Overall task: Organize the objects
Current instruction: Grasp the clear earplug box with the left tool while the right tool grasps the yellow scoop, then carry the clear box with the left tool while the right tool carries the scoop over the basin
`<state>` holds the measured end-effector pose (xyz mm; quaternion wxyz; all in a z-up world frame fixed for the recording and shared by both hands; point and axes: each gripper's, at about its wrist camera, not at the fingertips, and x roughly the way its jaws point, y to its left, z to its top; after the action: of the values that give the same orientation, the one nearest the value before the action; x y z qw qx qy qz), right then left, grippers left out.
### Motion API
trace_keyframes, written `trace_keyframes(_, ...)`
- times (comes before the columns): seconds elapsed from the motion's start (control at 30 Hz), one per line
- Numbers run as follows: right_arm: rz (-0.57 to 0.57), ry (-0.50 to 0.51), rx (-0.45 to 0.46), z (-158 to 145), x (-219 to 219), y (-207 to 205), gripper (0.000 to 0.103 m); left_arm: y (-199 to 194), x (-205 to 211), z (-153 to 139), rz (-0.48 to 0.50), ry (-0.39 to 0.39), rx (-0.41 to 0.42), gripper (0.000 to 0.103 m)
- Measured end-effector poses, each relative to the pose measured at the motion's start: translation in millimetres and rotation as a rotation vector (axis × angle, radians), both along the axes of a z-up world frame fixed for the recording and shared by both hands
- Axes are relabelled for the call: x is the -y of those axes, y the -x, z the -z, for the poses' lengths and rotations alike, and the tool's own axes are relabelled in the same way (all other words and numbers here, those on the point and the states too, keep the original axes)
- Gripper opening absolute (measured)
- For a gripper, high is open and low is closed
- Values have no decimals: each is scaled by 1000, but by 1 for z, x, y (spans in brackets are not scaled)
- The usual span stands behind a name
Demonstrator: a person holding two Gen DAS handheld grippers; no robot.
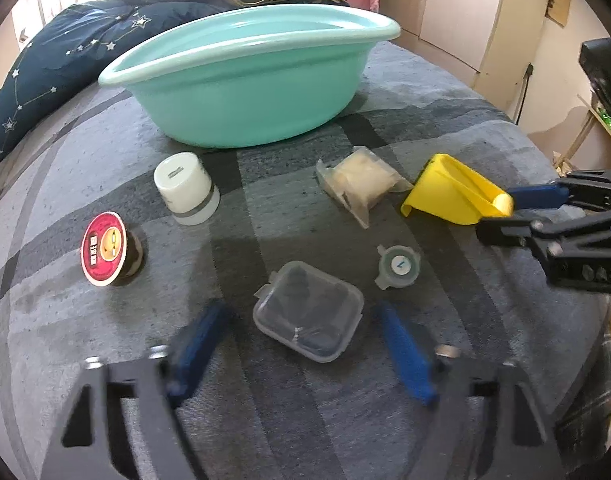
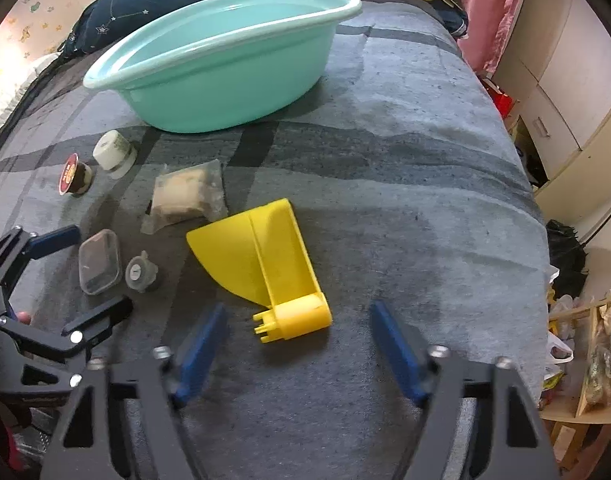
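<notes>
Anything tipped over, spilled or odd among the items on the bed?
Two containers lie tipped on their sides on the blanket: the red-lidded cup and the white jar beside it. Nothing looks spilled. The teal basin stands upright, seemingly empty.

Both tongs point steeply downward. The left tongs (image 1: 301, 344) fill the bottom of the left wrist view, blue pads (image 1: 405, 356) apart, pressing nothing. The right tongs (image 2: 301, 348) sit at the bottom of the right wrist view, likewise parted and gripping nothing. A fingertip (image 2: 23, 316) shows at that view's left edge.
</notes>
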<state>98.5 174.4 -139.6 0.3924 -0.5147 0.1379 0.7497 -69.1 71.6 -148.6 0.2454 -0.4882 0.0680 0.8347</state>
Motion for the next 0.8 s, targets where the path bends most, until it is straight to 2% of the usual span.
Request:
trace_keyframes(0.03, 1, 4, 0, 0, 0, 0, 41, -1, 0, -2, 4, -7, -12, 57)
trace_keyframes(0.13, -12, 28, -20, -2, 2, -1, 41, -3, 1, -3, 9, -13, -6, 56)
trace_keyframes(0.8, 7, -42, -73, -35, 27, -6, 41, -25, 16, -38, -13, -45, -74, 56)
